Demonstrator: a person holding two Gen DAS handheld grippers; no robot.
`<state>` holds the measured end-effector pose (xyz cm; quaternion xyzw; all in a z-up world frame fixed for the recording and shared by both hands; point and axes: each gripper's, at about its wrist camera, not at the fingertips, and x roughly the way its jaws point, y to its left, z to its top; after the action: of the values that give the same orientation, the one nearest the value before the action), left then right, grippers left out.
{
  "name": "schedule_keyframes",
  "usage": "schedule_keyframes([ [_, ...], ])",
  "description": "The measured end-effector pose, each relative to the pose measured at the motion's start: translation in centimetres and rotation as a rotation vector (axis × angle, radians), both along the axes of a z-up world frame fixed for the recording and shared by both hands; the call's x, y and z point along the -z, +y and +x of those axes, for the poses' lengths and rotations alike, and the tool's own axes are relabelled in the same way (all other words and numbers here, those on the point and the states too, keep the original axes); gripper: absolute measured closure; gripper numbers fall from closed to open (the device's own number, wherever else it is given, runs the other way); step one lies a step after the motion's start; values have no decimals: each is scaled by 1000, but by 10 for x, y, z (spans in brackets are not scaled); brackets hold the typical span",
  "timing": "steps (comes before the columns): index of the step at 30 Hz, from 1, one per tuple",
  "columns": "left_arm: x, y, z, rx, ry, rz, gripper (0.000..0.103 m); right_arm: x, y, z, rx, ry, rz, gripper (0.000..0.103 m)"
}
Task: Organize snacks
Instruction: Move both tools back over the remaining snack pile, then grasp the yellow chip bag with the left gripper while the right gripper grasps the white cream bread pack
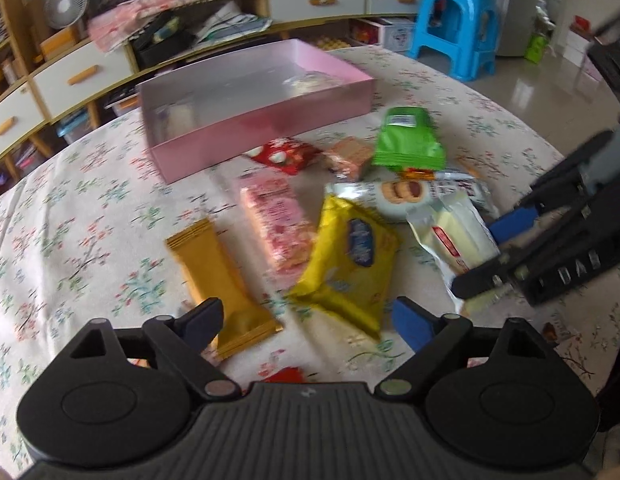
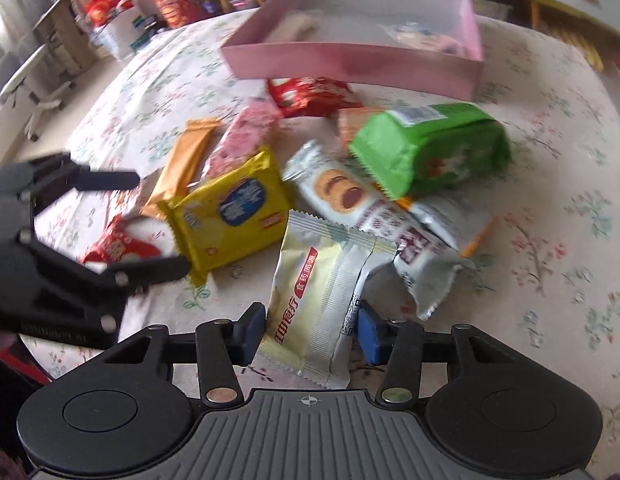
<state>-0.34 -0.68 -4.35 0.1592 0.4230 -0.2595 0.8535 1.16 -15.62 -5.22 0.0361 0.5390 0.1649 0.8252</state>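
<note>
Several snack packets lie on the flowered tablecloth in front of a pink box [image 1: 269, 128] [image 2: 350, 64]. My right gripper [image 2: 312, 332] [image 1: 476, 258] points down at a cream and silver packet [image 2: 310, 300] [image 1: 458, 240], and its blue pads touch the packet's two side edges. My left gripper [image 1: 305, 316] [image 2: 155, 222] stands open just above the cloth with nothing gripped. A golden packet [image 1: 217, 272] lies by its left finger and a yellow packet [image 1: 350, 256] [image 2: 229, 216] lies between its fingers, further ahead.
A green packet [image 2: 430, 148], a cookie packet [image 2: 342, 196], a pink one [image 2: 245, 132] and a red one [image 2: 314, 96] crowd the space before the box. The box holds a few snacks. Beyond the table stand a blue stool [image 1: 454, 28] and low drawers [image 1: 81, 72].
</note>
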Motion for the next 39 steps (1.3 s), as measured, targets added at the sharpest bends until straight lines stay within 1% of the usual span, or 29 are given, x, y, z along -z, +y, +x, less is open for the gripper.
schedule_keyframes([
  [5, 3, -19, -5, 72, -12, 5, 24, -7, -14, 2, 41, 5, 24, 56],
  [8, 7, -28, -7, 100, -25, 35, 24, -9, -17, 3, 47, 7, 29, 56],
  [12, 12, -35, -6, 110, -40, 76, 26, -8, -18, 2, 50, 20, 26, 56],
  [15, 16, -41, -3, 114, -45, 99, 30, -5, -19, 3, 51, 31, 23, 56],
  [17, 20, -43, -1, 125, -41, 113, 31, -4, -19, 4, 53, 36, 23, 56],
  [23, 21, -44, -2, 161, -46, 106, 32, -2, -22, 4, 65, 59, 40, 56],
  [25, 21, -45, -2, 167, -34, 101, 33, 0, -23, 5, 70, 71, 46, 56],
  [29, 20, -45, 0, 173, 17, 88, 39, 0, -25, 5, 78, 81, 53, 56],
  [33, 16, -39, 3, 130, 77, 63, 43, -2, -25, 5, 86, 79, 60, 56],
  [34, 16, -38, 4, 120, 91, 55, 52, -2, -26, 5, 88, 79, 66, 56],
  [35, 16, -35, 4, 112, 107, 43, 55, -3, -26, 5, 89, 80, 73, 56],
  [39, 12, -25, 8, 52, 149, 1, 55, -8, -29, 6, 99, 83, 106, 56],
])
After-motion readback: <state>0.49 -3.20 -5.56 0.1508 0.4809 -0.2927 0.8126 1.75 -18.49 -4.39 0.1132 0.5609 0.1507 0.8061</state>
